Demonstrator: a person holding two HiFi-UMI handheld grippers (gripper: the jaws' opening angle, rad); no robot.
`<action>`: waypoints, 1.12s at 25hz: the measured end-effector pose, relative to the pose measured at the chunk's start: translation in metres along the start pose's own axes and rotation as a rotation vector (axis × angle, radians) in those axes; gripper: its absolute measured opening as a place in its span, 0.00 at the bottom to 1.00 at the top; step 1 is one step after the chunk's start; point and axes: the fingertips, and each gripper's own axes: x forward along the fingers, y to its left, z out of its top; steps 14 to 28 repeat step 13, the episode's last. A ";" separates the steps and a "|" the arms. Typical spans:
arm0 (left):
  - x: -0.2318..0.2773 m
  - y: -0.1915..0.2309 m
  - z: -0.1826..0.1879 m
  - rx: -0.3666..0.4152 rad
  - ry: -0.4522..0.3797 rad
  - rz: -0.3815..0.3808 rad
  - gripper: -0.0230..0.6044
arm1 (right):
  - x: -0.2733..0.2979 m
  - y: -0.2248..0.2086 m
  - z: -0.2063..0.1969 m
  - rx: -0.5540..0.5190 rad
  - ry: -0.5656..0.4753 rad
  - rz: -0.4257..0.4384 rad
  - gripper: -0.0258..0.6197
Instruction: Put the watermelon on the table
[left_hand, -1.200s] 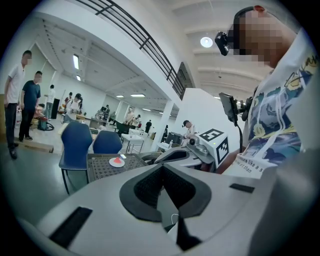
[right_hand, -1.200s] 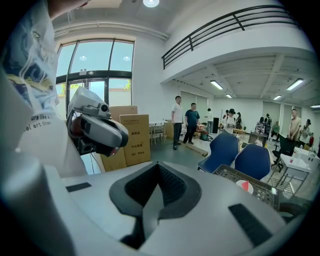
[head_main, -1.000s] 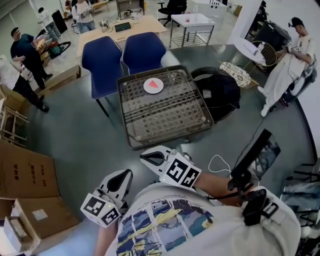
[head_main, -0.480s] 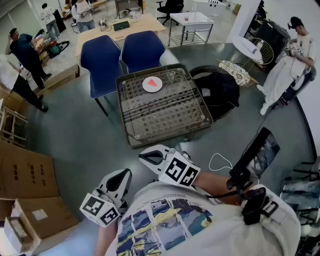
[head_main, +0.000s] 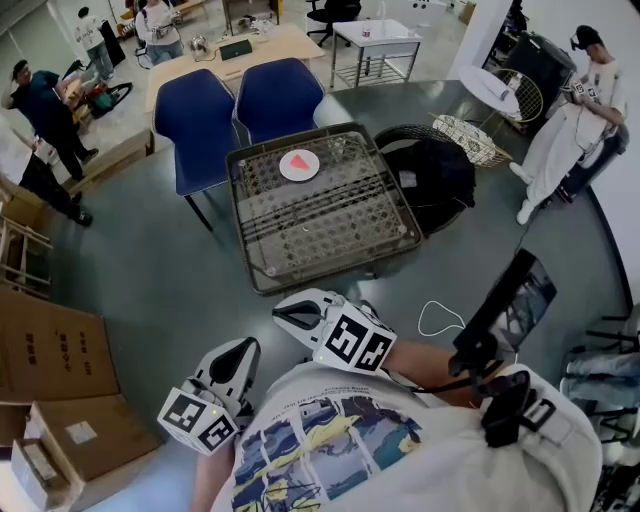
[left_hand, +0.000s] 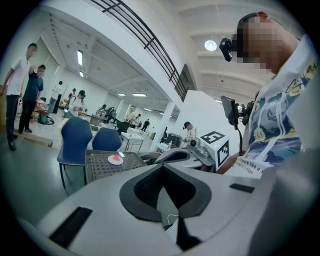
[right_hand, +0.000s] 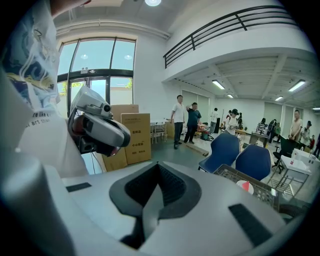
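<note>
Left gripper (head_main: 238, 352) and right gripper (head_main: 292, 314) are sitting clenched, empty. Watermelon slice (head_main: 300, 162) is lying on a plate (head_main: 287, 170) on the mesh table (head_main: 330, 240), 12 o'clock; only head view is showing the full tabletop.

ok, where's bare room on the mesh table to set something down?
Bare: near half and right side of the square mesh-topped table. Taken only at the far edge by the blue chairs: round white plate with red watermelon wedge.
</note>
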 end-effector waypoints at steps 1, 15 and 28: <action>0.000 0.001 0.000 0.000 0.001 0.000 0.05 | 0.001 -0.001 0.000 0.000 -0.001 0.000 0.05; 0.001 0.000 -0.002 0.009 0.003 -0.005 0.05 | 0.000 -0.001 -0.005 -0.006 0.014 -0.007 0.05; 0.001 0.000 -0.002 0.009 0.003 -0.005 0.05 | 0.000 -0.001 -0.005 -0.006 0.014 -0.007 0.05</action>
